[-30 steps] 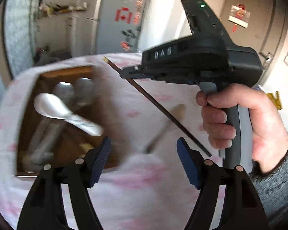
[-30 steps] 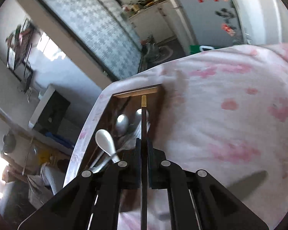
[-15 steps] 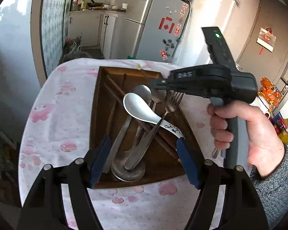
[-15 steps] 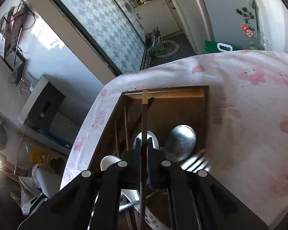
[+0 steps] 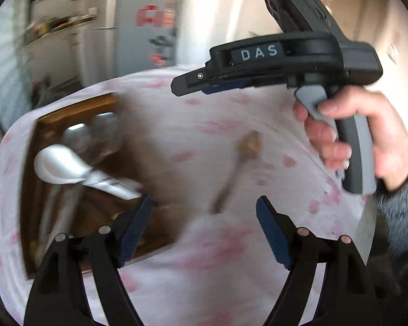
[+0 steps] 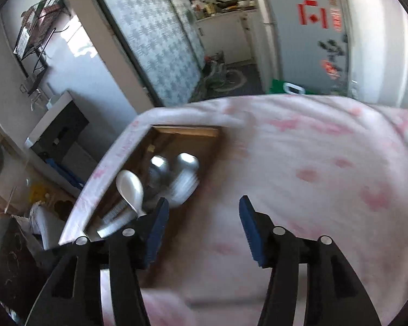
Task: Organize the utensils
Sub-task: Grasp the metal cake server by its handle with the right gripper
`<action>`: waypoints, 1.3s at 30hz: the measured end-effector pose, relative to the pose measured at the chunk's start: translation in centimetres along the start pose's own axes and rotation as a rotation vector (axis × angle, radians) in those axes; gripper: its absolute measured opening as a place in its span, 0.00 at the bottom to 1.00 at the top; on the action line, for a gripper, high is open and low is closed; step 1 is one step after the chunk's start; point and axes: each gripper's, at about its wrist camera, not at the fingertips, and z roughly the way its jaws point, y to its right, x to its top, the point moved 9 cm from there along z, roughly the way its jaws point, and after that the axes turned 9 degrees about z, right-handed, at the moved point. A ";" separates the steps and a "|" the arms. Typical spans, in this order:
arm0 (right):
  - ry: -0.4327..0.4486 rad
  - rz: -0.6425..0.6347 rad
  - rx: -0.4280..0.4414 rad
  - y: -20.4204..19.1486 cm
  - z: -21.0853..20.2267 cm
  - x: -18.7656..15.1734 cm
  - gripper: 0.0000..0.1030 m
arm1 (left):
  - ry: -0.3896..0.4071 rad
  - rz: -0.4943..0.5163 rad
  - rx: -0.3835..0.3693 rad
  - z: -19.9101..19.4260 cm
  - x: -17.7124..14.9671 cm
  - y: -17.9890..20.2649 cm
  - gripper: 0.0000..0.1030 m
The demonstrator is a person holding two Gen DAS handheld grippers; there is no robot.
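Observation:
A wooden tray (image 5: 76, 111) sits at the left of the pink-flowered tablecloth (image 5: 193, 125). In it lie a white ceramic spoon (image 5: 59, 163) and metal spoons (image 5: 95, 127), all blurred. A small brownish spoon (image 5: 249, 146) lies on the cloth just beyond my left gripper (image 5: 204, 231), whose jaws are opening with nothing between them. My right gripper (image 5: 182, 87), held by a hand (image 5: 348, 135), hovers above the cloth. In the right wrist view the right gripper (image 6: 204, 228) is opening and empty, with the tray (image 6: 187, 130), white spoon (image 6: 130, 190) and metal spoons (image 6: 187, 163) at its left.
The table's far edge (image 6: 190, 108) drops to a floor with a patterned sliding door (image 6: 155, 40) and a fridge (image 6: 326, 40) behind. A dark cabinet (image 6: 59, 133) and clutter stand below the table's left side. A grey sleeve (image 5: 399, 217) is at the right.
The right gripper has let go of the dark chopstick and its jaws have spread. Both views swung from over the tray back toward the cloth. The left jaws stand a little wider.

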 end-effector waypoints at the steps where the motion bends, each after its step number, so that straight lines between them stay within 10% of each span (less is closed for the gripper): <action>1: 0.001 0.008 -0.011 1.2 -0.6 -0.3 0.54 | -0.013 0.038 -0.016 1.0 0.4 1.4 0.80; 13: -0.031 0.122 -0.040 12.4 -4.8 -5.5 0.54 | -0.138 0.210 -0.009 9.6 3.6 5.4 0.79; 21: -0.053 0.151 0.037 12.4 -4.7 -6.2 0.54 | -0.189 0.186 -0.016 11.7 3.6 3.9 0.56; 25: -0.090 0.219 0.126 12.0 -4.0 -7.2 0.54 | -0.168 0.112 -0.039 11.4 3.9 3.2 0.13; 39: -0.088 0.325 0.131 10.3 -0.5 -7.0 0.54 | -0.104 -0.014 -0.080 11.2 3.8 3.0 0.09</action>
